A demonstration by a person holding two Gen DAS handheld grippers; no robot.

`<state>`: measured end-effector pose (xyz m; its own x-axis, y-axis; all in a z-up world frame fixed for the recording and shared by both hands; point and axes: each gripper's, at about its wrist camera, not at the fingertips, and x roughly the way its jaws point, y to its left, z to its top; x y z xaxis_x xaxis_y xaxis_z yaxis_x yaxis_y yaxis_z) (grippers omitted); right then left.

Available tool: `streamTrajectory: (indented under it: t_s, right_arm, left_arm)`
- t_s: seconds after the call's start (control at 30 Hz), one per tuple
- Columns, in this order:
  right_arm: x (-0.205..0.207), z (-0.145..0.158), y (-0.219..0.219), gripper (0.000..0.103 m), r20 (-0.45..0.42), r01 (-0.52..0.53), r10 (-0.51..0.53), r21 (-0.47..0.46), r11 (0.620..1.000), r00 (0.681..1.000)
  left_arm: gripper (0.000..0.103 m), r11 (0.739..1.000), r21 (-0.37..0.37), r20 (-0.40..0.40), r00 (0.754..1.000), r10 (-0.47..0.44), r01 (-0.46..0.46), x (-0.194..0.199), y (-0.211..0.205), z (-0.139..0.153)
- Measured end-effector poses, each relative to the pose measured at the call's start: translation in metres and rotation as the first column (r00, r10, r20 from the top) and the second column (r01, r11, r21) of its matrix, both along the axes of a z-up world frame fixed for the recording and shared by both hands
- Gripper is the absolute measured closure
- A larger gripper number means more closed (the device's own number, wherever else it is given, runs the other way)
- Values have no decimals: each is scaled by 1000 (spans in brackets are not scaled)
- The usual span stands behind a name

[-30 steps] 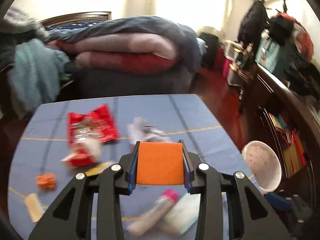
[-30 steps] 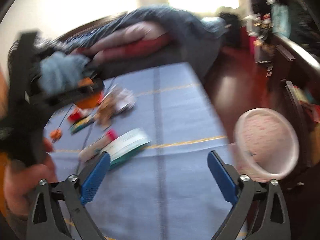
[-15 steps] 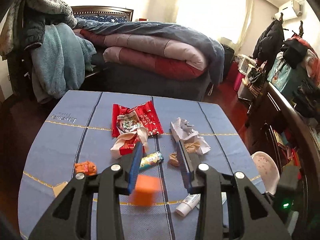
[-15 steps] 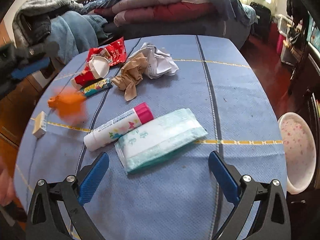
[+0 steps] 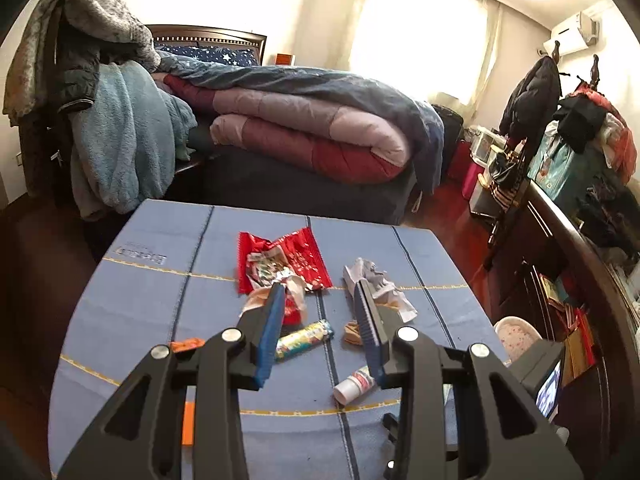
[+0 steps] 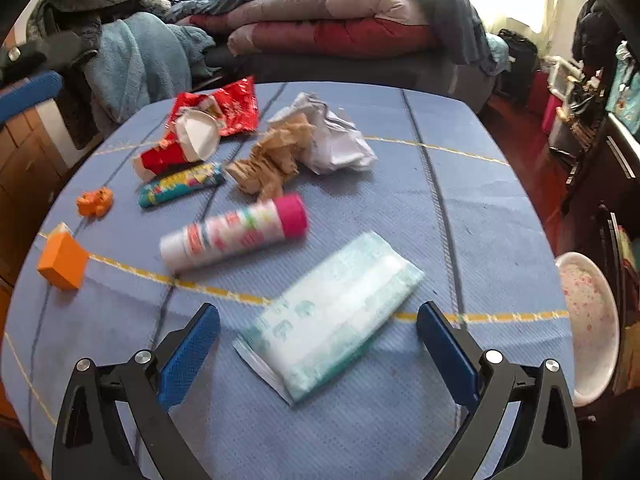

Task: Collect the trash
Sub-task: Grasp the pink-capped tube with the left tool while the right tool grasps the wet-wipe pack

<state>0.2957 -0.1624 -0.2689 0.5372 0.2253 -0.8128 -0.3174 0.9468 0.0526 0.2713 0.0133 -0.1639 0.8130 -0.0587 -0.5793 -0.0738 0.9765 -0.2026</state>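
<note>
At 12 o'clock from the right tool point(image 6: 318, 354), just ahead of its wide-apart fingers, the tissue pack point(image 6: 328, 320) lies on the desk point(image 6: 480, 220), long axis running 7-to-1 o'clock. The left tool point(image 5: 320, 322) is parted, empty, farther off.

On the counter point(image 6: 480, 208), seen from the right wrist: tissue pack point(image 6: 332, 320) nearest, w/ the tube point(image 6: 236, 232) just behind it to the left. Behind the tube, crumpled paper point(image 6: 336, 136) touches a wad point(image 6: 268, 160) on its left; a candy roll point(image 6: 180, 186) lies left of the wad, snack wrapper point(image 6: 216, 108) farther back. A block point(image 6: 62, 260) sits at the left edge (small toy point(image 6: 95, 201) behind it). Bowl point(image 6: 588, 320) off the right edge; bed point(image 6: 340, 20) beyond.
</note>
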Motion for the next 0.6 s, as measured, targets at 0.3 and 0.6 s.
streamTrajectory:
  t_s: [0.3, 0.6]
  right_arm:
    - [2, 6, -7, 43, 25, 53, -54, 44, 998, 998]
    - [-10, 22, -37, 46, 33, 92, -97, 126, 988, 995]
  left_arm:
    - [61, 995, 21, -78, 993, -94, 95, 7, -9, -20]
    - [59, 955, 104, -218, 943, -250, 278, 28, -58, -85]
